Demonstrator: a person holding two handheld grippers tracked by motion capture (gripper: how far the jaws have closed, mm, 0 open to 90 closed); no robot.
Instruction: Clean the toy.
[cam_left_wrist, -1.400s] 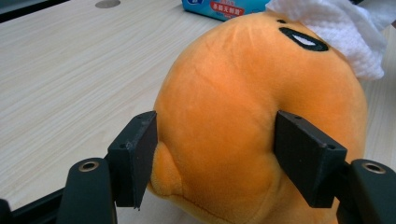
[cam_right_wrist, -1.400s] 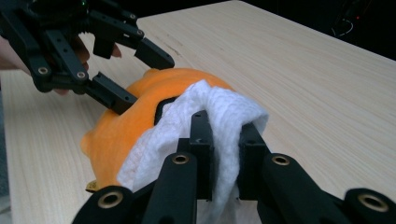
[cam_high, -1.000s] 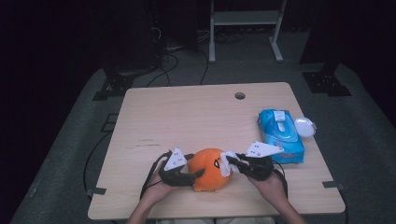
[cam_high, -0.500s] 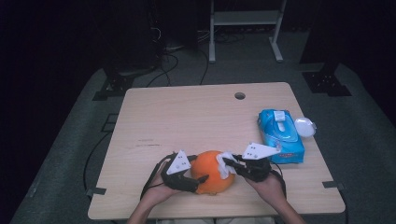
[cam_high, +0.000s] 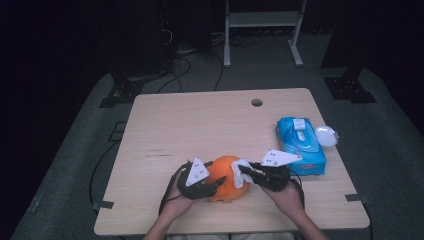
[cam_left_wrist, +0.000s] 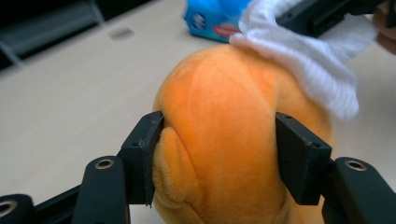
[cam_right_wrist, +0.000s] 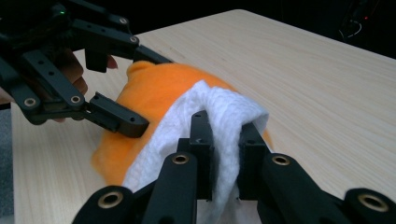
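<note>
An orange plush toy lies near the front edge of the wooden table. My left gripper grips it from the left. In the left gripper view both pads press into the plush, and the jaws have just been closing with the toy between them. My right gripper comes in from the right, shut on a folded white cloth. The cloth rests against the toy's upper right side. In the right gripper view the left gripper straddles the far end of the toy.
A blue pack of wipes lies at the table's right edge, with a clear round lid beside it. A cable hole is near the far edge. Cables and stand legs cover the dark floor behind.
The left gripper's jaws spread wider around the toy, shifted slightly, and have now closed on it. The right gripper with the cloth has stayed on the toy.
</note>
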